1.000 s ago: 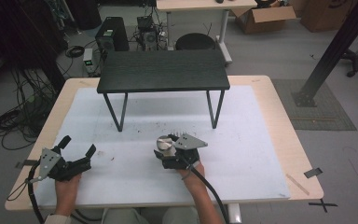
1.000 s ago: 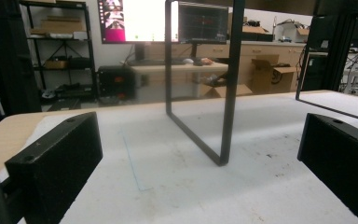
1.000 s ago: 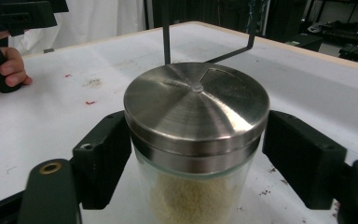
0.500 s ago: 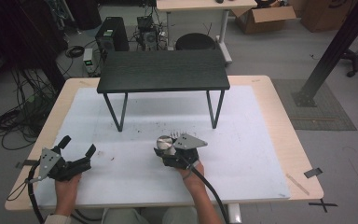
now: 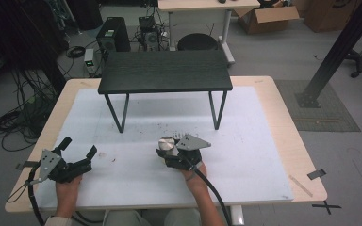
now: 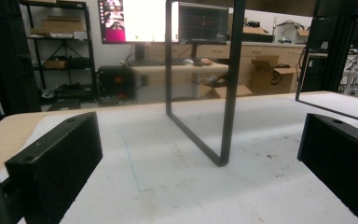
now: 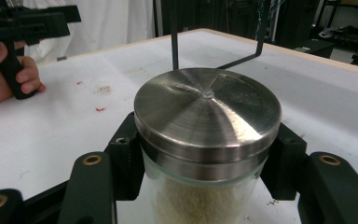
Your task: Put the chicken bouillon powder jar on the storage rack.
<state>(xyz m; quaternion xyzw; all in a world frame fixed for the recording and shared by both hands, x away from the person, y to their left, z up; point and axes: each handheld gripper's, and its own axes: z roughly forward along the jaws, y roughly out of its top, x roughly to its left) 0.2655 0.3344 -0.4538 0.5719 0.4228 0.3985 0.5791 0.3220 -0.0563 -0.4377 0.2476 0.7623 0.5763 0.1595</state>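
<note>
1. The table (image 5: 283, 136) takes up the middle of the high view, a pale wooden top under a white sheet; its near edge is cut off at the bottom of the frame by the person's lap.
2. The black stand (image 5: 165, 70) sits toward the upper centre of the table on thin metal legs. In the left gripper view one leg frame (image 6: 228, 93) rises through the middle of the frame, and the stand's top is cut off at the upper edge.
3. The left gripper (image 5: 78, 151) lies low at the lower left of the high view, held in the left hand (image 5: 68, 186). Its jaws stand wide apart with nothing between them; in its own view they rise at the two lower corners, bare white sheet between.
4. The right gripper (image 5: 168, 149) is at the lower centre of the high view, its grey plate hiding most of the grip from above. Its jaws have just been closing and now press both sides of the jar.
5. The jar (image 7: 207, 154) stands upright on the sheet in front of the stand, glass-walled with pale grains inside. Its base is cut off at the bottom of the right gripper view.
6. The steel lid (image 7: 207, 109) caps the jar, brushed and shiny; from above it shows as a small grey disc (image 5: 166, 143).
</note>
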